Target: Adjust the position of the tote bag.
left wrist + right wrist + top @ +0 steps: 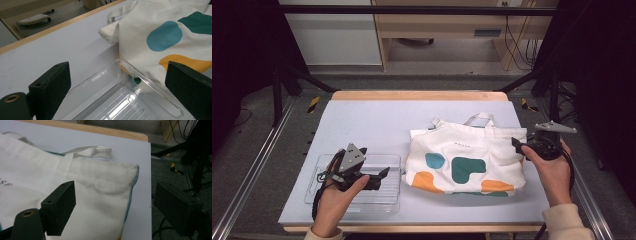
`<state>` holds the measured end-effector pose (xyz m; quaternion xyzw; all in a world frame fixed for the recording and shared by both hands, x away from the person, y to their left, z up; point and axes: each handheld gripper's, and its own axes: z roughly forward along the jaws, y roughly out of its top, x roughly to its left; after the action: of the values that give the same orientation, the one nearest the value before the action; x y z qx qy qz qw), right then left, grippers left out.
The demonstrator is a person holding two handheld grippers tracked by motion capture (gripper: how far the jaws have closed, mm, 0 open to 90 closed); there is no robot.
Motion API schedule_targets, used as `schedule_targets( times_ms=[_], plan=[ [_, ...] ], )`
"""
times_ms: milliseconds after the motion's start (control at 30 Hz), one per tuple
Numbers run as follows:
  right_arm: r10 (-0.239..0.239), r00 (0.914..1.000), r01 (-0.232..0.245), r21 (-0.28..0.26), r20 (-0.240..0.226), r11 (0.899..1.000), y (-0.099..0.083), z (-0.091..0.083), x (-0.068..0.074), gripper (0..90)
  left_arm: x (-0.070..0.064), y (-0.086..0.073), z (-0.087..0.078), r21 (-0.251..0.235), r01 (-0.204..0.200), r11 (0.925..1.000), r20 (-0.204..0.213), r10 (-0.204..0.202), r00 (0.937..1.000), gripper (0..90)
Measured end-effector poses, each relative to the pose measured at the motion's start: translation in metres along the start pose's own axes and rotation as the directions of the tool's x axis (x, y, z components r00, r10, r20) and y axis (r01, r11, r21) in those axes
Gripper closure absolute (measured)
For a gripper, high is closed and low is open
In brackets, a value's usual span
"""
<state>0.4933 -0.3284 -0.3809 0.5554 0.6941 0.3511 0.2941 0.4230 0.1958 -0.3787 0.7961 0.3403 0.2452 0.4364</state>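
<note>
- Table [362, 120] is the biggest thing here: a pale top with a wooden edge at the far side, and everything lies on it.
- Bag [467, 160] comes next, a white cloth tote with teal and orange shapes. It lies flat on the right half of the table, its two handles [479, 117] pointing to the far edge.
- Tray [389, 162] is of clear plastic and shallow. It sits at the near left of the table, just beside the left side of the bag; in the left gripper view its corner [125, 65] is touching or almost touching the cloth, I cannot tell which.
- My left gripper [384, 172] hangs over the tray and points right, toward the bag. In its own view my jaws are spread wide with only the tray and the table between them, and they pinch nothing.
- My right gripper [516, 145] is at the right edge of the bag, near its far corner. In its own view the jaws stand wide apart: one is over the white cloth [100, 195], the other beyond the table edge above the floor. They do not close on the cloth.
</note>
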Motion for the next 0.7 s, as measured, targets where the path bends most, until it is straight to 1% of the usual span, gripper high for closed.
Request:
schedule_targets(
  times_ms=[33,67,100,133,167,200,233,267,300,333,367,400,433,467,500,600,633,700],
  plan=[
    [0.015,0.9999,-0.014,0.01,-0.006,1.0,0.003,0.005,-0.003,17.1,0.0,0.0,0.0,0.0,-0.002,1.0,0.002,0.002,1.0,6.5],
    [0.015,0.9999,-0.014,0.01,-0.006,1.0,0.003,0.005,-0.003,17.1,0.0,0.0,0.0,0.0,-0.002,1.0,0.002,0.002,1.0,6.4],
    [0.044,0.9988,-0.043,0.026,-0.022,0.999,0.009,0.018,-0.007,16.8,-0.001,0.001,0.0,0.003,-0.007,1.0,0.005,0.007,1.0,6.5],
    [0.052,0.9982,-0.051,0.03,-0.031,0.998,0.011,0.022,-0.008,16.8,-0.001,0.001,0.0,0.005,-0.009,0.9999,0.009,0.009,0.9999,6.5],
    [0.071,0.9967,-0.069,0.041,-0.04,0.997,0.012,0.027,-0.009,17.7,-0.002,0.001,0.001,0.005,-0.01,0.9999,0.009,0.01,0.9999,6.4],
    [0.071,0.997,-0.069,0.049,-0.033,0.996,0.013,0.031,-0.009,20.1,-0.002,0.001,0.001,0.005,-0.011,0.9999,0.009,0.011,0.9999,6.4],
    [0.073,0.9968,-0.071,0.057,-0.033,0.996,0.014,0.034,-0.009,24.7,-0.002,0.001,0.001,0.004,-0.008,1.0,0.011,0.008,0.9999,6.5],
    [0.078,0.996,-0.075,0.06,-0.043,0.995,0.014,0.036,-0.008,27.7,-0.001,0.0,0.002,0.006,-0.007,1.0,0.012,0.007,0.9999,6.5],
    [0.073,0.9962,-0.07,0.061,-0.047,0.996,0.014,0.038,-0.007,32.9,-0.001,0.0,0.002,0.005,-0.006,1.0,0.012,0.006,0.9999,6.4],
    [0.073,0.9961,-0.07,0.061,-0.049,0.996,0.014,0.037,-0.005,37.2,-0.001,0.0,0.002,0.009,-0.007,0.9999,0.012,0.007,0.9999,6.5],
    [0.066,0.9966,-0.064,0.056,-0.048,0.996,0.013,0.037,-0.004,38.7,-0.001,0.0,0.003,0.009,-0.005,0.9999,0.014,0.005,0.9999,6.4],
    [0.072,0.9967,-0.07,0.05,-0.039,0.996,0.012,0.035,-0.002,42.9,-0.001,0.0,0.003,0.01,-0.004,0.9999,0.014,0.004,0.9999,6.5],
    [0.068,0.9972,-0.067,0.041,-0.03,0.997,0.011,0.033,-0.001,48.2,-0.001,-0.001,0.003,0.011,-0.003,0.9999,0.014,0.003,0.9999,6.5],
    [0.061,0.9976,-0.06,0.03,-0.032,0.998,0.011,0.03,0.0,53.0,-0.001,-0.001,0.004,0.012,-0.004,0.9999,0.016,0.003,0.9999,6.5],
    [0.067,0.9974,-0.066,0.025,-0.028,0.998,0.01,0.027,0.001,58.7,-0.002,-0.001,0.004,0.013,-0.003,0.9999,0.015,0.003,0.9999,6.5],
    [0.052,0.9976,-0.051,0.012,-0.045,0.999,0.01,0.018,0.004,72.3,-0.004,0.001,0.005,0.011,-0.005,0.9999,0.022,0.005,0.9997,6.5],
    [0.042,0.9981,-0.041,0.011,-0.045,0.999,0.009,0.016,0.005,74.4,-0.005,0.001,0.005,0.01,-0.007,0.9999,0.023,0.006,0.9997,6.5],
    [0.03,0.9979,-0.029,0.015,-0.058,0.999,0.008,0.011,0.008,75.2,-0.006,0.003,0.005,0.007,-0.008,0.9999,0.027,0.008,0.9996,6.5]
  ],
)
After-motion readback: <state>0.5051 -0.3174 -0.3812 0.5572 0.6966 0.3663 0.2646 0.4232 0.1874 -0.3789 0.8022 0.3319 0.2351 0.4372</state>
